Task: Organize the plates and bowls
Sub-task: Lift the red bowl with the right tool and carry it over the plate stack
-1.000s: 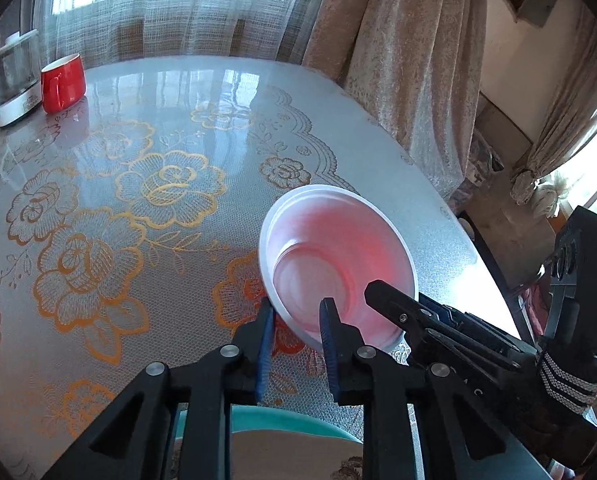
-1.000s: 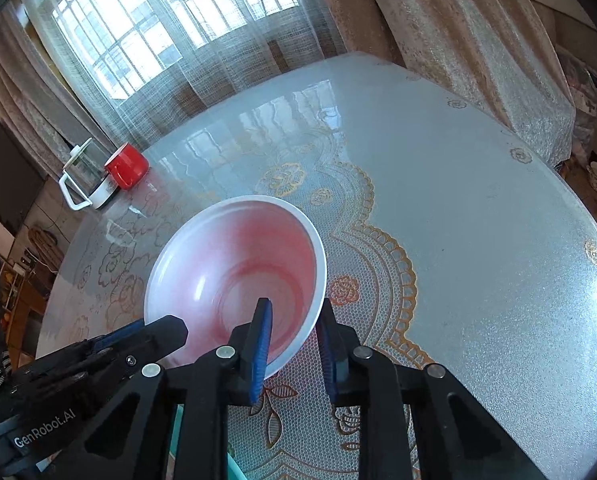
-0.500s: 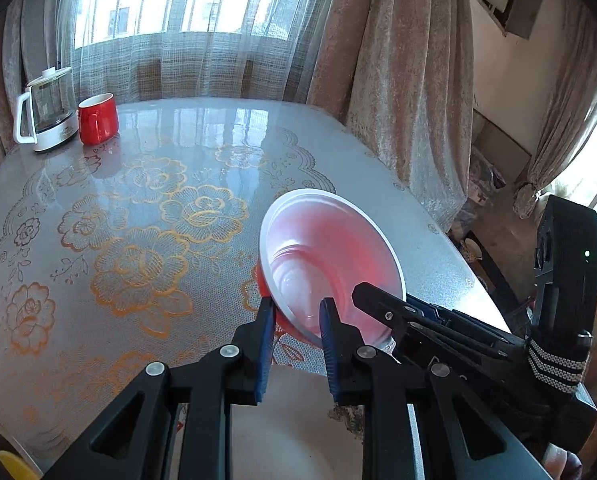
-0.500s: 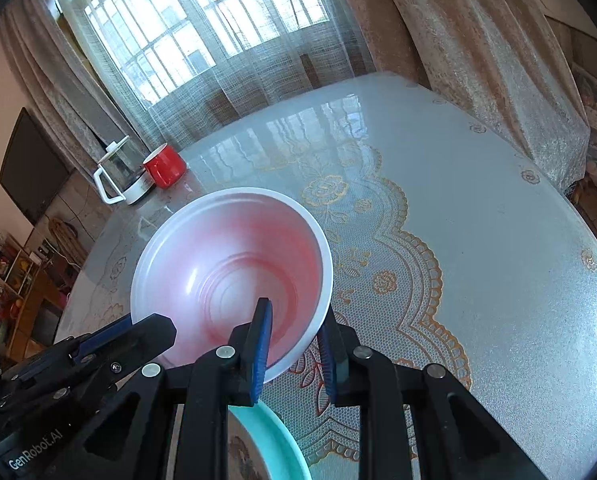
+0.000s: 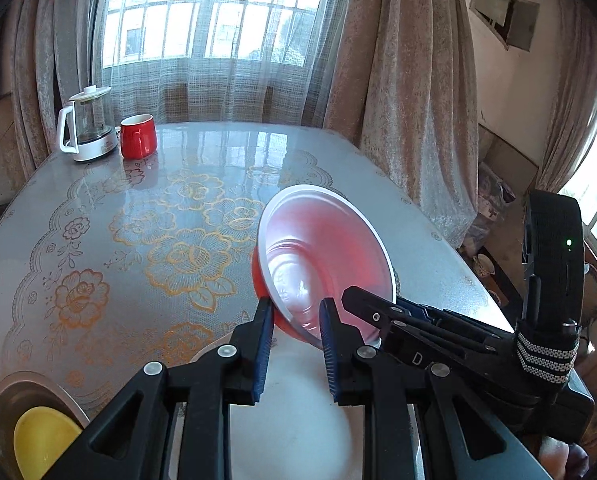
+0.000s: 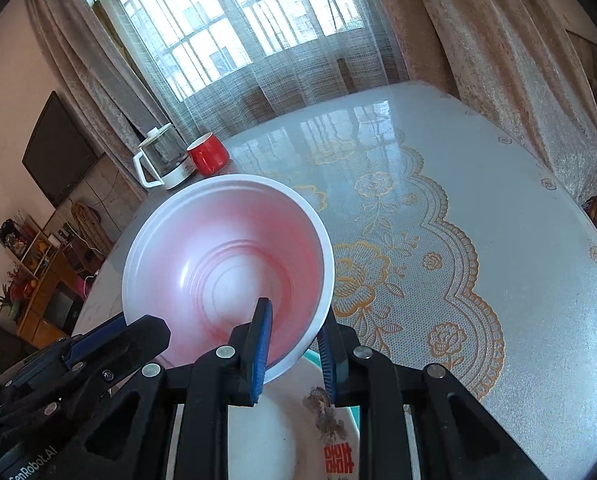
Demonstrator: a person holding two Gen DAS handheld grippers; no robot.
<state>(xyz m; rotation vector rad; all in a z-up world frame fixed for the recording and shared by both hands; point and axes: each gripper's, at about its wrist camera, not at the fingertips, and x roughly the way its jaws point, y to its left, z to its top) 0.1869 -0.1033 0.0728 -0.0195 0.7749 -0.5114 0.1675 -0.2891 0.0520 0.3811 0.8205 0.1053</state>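
Both tools gripped one red bowl [image 5: 322,256] by its rim: the left tool [image 5: 294,344] clamped on the near edge, the right tool [image 6: 292,354] on the opposite side. The bowl hung tilted above a white plate [image 6: 298,432], well apart from the red mug [image 5: 138,136] across the worktop [image 5: 98,240].

I see daylight through a barred window [image 6: 234,28] behind sheer and beige curtains [image 5: 410,92], a wall-mounted television [image 6: 58,152] and wooden shelving [image 6: 38,276].
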